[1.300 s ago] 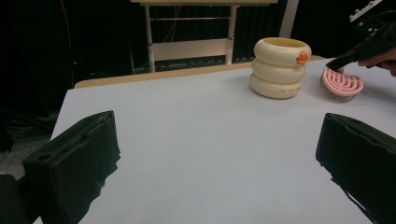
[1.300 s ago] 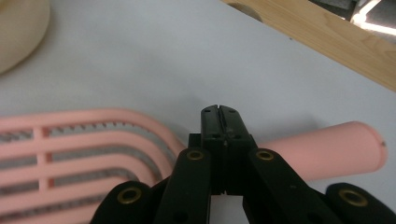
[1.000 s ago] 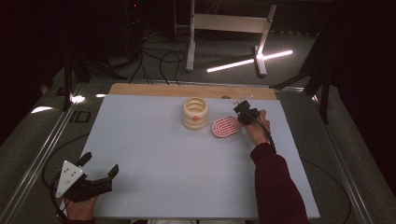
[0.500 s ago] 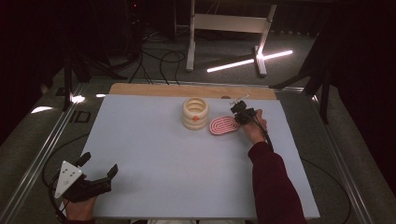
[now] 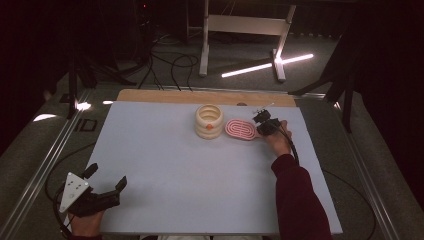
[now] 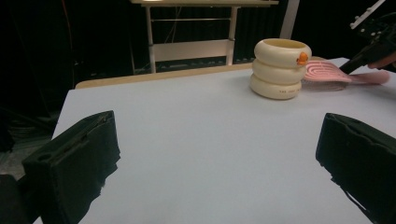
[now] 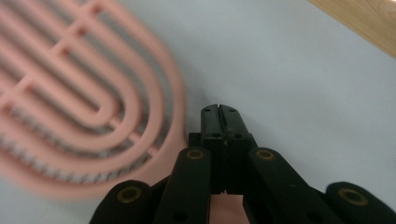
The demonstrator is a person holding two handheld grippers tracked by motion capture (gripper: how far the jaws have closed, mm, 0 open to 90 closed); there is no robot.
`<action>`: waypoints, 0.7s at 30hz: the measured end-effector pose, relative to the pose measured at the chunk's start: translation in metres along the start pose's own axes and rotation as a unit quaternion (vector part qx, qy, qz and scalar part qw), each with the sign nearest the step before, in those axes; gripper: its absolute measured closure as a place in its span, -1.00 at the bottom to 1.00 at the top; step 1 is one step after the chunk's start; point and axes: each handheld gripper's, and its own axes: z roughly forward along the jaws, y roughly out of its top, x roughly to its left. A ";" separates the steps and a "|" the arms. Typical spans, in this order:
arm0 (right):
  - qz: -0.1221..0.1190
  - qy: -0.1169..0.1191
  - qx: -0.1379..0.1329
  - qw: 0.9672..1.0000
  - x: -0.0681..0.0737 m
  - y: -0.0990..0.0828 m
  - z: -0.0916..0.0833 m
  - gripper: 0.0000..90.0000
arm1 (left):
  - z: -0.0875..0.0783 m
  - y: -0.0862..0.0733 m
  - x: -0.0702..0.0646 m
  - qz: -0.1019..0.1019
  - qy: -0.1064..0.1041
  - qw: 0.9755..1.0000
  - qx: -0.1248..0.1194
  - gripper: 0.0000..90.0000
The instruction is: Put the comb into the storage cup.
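A pink oval brush (image 5: 241, 129) with ridged loops lies flat on the pale table (image 5: 190, 175), just right of a cream cup made of stacked rings (image 5: 209, 121) with an orange spot. My right gripper (image 5: 261, 120) is shut, jaws tip to tip, at the brush's right end. In the right gripper view its tips (image 7: 218, 110) sit beside the brush head (image 7: 84, 107), and the pink handle runs under the jaws. My left gripper (image 5: 106, 176) stands open at the near left corner, nothing between its jaws (image 6: 217, 154). From there the cup (image 6: 281, 68) and brush (image 6: 327, 72) are far ahead.
A wooden strip (image 5: 165, 95) borders the table's far edge. Metal rails (image 5: 45, 165) run along both sides. Beyond the table are a white stand (image 5: 245, 25), floor cables and a bright light strip (image 5: 267, 65).
The right gripper has shifted slightly left and away, and the pink brush has turned a little and edged toward the cup. The left gripper has stayed put.
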 end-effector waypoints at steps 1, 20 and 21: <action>-0.002 0.000 0.000 1.000 0.000 -0.001 -0.001 1.00 | 0.000 0.000 0.000 0.000 0.000 1.000 0.000 -1.00; 0.010 0.017 -0.003 1.000 0.003 -0.022 -0.013 1.00 | 0.000 0.001 -0.002 0.002 0.000 1.000 0.001 -1.00; 0.010 0.017 -0.003 1.000 0.003 -0.022 -0.013 1.00 | 0.000 0.001 -0.002 0.002 0.000 1.000 0.001 -1.00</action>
